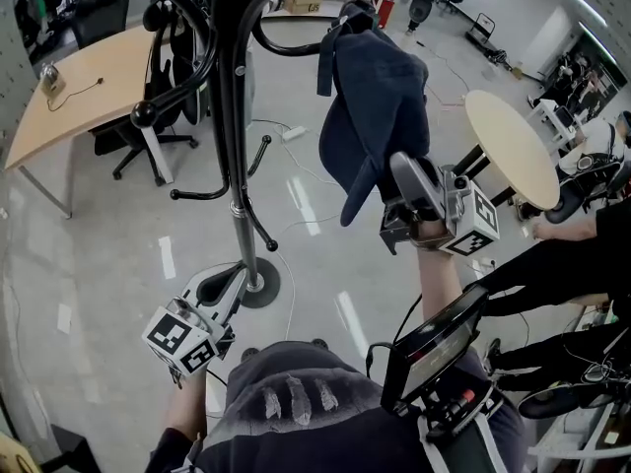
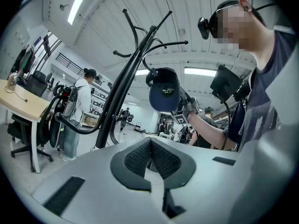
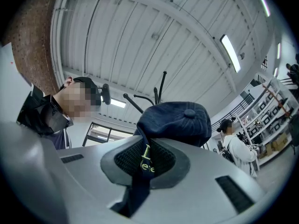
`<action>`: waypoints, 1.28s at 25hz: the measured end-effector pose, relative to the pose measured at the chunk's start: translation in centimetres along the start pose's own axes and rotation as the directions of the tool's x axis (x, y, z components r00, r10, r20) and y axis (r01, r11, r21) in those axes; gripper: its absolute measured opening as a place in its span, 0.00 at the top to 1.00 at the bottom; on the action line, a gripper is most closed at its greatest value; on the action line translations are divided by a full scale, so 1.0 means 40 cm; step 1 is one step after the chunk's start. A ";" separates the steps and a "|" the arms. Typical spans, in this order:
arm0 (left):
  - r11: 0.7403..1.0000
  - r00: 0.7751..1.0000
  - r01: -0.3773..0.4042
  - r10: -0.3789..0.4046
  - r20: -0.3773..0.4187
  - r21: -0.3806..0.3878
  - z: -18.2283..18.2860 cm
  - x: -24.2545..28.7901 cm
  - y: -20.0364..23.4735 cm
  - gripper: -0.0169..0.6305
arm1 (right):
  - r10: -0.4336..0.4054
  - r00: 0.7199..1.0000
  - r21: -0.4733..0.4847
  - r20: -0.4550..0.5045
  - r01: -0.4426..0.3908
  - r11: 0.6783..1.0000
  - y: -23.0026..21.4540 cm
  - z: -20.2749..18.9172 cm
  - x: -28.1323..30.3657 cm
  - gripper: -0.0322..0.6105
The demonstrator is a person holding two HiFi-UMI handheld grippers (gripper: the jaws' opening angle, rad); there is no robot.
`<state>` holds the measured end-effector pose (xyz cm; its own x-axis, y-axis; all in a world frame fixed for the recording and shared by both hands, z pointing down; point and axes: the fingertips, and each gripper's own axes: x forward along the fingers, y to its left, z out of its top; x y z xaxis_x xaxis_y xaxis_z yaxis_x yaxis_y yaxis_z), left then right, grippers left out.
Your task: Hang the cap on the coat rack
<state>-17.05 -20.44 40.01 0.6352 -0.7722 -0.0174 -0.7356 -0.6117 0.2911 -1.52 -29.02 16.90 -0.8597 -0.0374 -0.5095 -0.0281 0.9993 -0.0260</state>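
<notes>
Cap [image 1: 380, 106], navy, its yellow-lettered "Lee" strap [image 3: 140, 185] clamped in right tool [image 3: 145, 158]; left tool [image 2: 150, 157] closed, empty.

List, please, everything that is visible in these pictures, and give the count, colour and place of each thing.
cap: one, dark blue, held up near the coat rack's upper hooks
coat rack: one, black, standing on the floor in front of the person
desk: one, light wood, curved, far left
office chair: one, black, at the desk
round table: one, pale top, right
cardboard box: one, brown, background behind the rack
bystander: one, white top, beyond the rack
left gripper: one, grey, low near the rack's base, fingers together, empty
right gripper: one, grey, raised, fingers shut on the cap
</notes>
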 end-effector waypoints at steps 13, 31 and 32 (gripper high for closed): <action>0.999 0.999 -0.037 0.037 -0.003 -0.013 -0.030 -0.007 0.036 0.96 | 0.073 0.996 0.087 0.046 -0.077 0.993 -0.025 -0.060 -0.008 0.90; 1.000 1.000 -0.026 0.026 -0.001 -0.006 -0.015 -0.015 0.039 0.96 | 0.212 0.974 0.218 0.082 -0.226 0.950 0.020 -0.081 0.008 0.90; 1.000 1.000 -0.029 0.029 -0.001 -0.007 -0.016 -0.016 0.043 0.96 | 0.218 0.973 0.225 0.080 -0.231 0.947 0.019 -0.089 0.009 0.90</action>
<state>-18.55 -20.88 41.15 0.6135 -0.7896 -0.0082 -0.7523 -0.5876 0.2981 -3.67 -28.25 19.77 -0.8017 0.1808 -0.5698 0.2866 0.9527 -0.1009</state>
